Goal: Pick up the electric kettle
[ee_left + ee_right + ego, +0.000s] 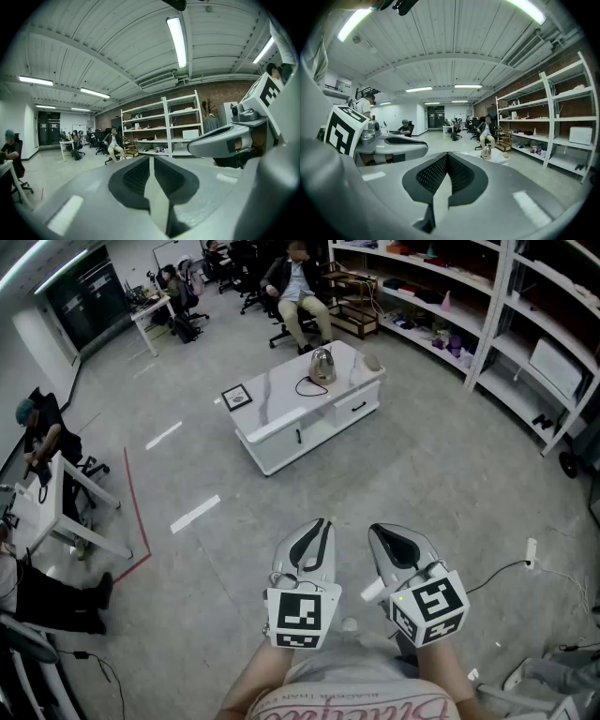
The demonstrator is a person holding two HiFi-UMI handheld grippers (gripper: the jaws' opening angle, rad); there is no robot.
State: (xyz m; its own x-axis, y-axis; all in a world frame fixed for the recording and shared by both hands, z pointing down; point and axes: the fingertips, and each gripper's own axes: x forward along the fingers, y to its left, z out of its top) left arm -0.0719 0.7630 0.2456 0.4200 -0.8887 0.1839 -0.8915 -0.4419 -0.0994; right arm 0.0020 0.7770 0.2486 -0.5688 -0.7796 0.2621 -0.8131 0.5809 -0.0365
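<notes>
The electric kettle [322, 365] stands upright on the white desk [281, 432], close to the desk's far long edge and nearer its right end than its left. A thin black cord [307, 386] loops on the desktop just in front of the kettle, toward the desk's middle. A small beige object [372, 362] sits at the desk's right end near the far corner. A dark-framed square plate [236, 397] lies at the left end by the far left corner. The near long edge carries drawer fronts with dark handles.

Both grippers are well apart from the desk, held side by side low over the grey floor [431, 474] in front of the person's body, with bare floor between them and the desk's near edge. The left gripper [324, 522] has its jaws pressed together at the tips with nothing between them, as its own view confirms [151, 157]. The right gripper [374, 530] is likewise pressed together and empty [447, 153]. In the right gripper view the kettle [487, 152] shows small and far off, just right of the line of the jaws, on the desk [508, 157]. Beyond the desk's far edge a person [298, 282] sits on a chair, and metal shelving [487, 315] runs off past the desk's right end.
</notes>
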